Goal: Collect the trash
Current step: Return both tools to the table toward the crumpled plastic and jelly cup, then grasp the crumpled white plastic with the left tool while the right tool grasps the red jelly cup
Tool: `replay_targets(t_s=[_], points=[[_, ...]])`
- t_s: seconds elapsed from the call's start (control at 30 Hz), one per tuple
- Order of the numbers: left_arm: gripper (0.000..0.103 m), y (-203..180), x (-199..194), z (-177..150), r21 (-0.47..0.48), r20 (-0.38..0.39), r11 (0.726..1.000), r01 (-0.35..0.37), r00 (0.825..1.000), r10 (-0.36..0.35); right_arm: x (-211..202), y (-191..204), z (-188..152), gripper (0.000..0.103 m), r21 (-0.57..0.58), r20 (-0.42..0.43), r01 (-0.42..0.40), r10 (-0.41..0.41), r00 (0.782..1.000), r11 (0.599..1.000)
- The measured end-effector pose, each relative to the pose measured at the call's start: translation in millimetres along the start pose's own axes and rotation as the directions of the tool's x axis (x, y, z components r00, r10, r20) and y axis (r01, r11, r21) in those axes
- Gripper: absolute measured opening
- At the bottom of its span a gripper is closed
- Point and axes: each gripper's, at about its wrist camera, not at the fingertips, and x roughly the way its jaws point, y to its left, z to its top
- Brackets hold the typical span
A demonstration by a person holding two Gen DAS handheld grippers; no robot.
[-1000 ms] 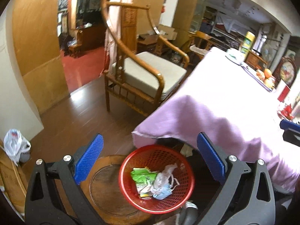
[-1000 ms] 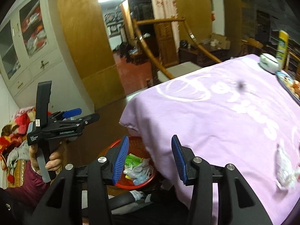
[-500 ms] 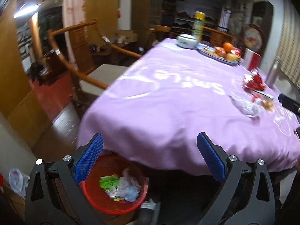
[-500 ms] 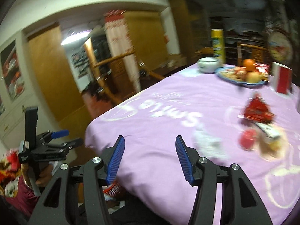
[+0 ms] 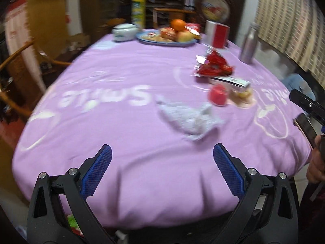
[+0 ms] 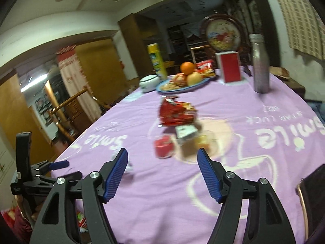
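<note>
Seen from the left wrist camera, the left gripper (image 5: 162, 166) hangs over the near edge of a table draped in a purple cloth (image 5: 126, 122), its blue fingers spread wide apart and holding nothing. A crumpled clear plastic wrapper (image 5: 191, 119) lies on the cloth ahead of the fingers and a little to their right, its long axis running roughly left to right. Farther off to the right sit a small red cup (image 5: 218, 95), a red snack packet (image 5: 213, 67) and a flat carton (image 5: 232, 81). At the far end stand a fruit plate (image 5: 168, 37) and a metal bottle (image 5: 248, 44).

Seen from the right wrist camera, the right gripper (image 6: 162, 174) hovers above the same cloth, fingers likewise open and empty. The red cup (image 6: 163, 147) and a yellowish cup (image 6: 203, 140) lie just ahead between the finger lines, the snack packet (image 6: 175, 113) beyond them. The plastic wrapper is mostly hidden behind the left finger. The left gripper (image 6: 59, 164) shows at the left edge.

By these views the left gripper looks better lined up for the wrapper, needing a forward reach slightly rightward; the right is nearer the cups.
</note>
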Motion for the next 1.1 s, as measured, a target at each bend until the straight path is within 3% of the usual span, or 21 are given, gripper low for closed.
replay_targets(t_s=[0.1,0.27,0.63,0.83,1.07,1.1], points=[[0.096,-23,26,14,0.046,-0.025,0.998,0.044,0.999,-0.043,5,-12,-2,0.073,0.024,-0.01,0.015,-0.015,1.0,1.0],[0.096,-38,65,30,0.081,-0.075,0.995,0.054,0.996,-0.048,21,-23,1,0.074,0.038,-0.033,0.03,-0.029,0.999,0.999],[0.096,-11,113,45,-0.01,-0.196,1.0,0.027,0.98,-0.028,60,-18,22,0.08,-0.01,-0.09,0.108,-0.108,0.99,0.994],[0.095,-6,107,44,-0.028,-0.157,0.997,0.066,0.985,-0.069,80,-3,31,0.08,-0.055,-0.117,0.101,-0.107,0.987,0.993],[0.052,5,94,41,-0.072,-0.1,0.986,0.148,0.983,-0.155,95,33,19,0.078,-0.14,-0.156,0.008,-0.03,0.987,0.99],[0.049,7,92,40,-0.078,-0.095,0.985,0.152,0.983,-0.159,97,36,18,0.077,-0.149,-0.163,0.002,-0.026,0.986,0.989]])
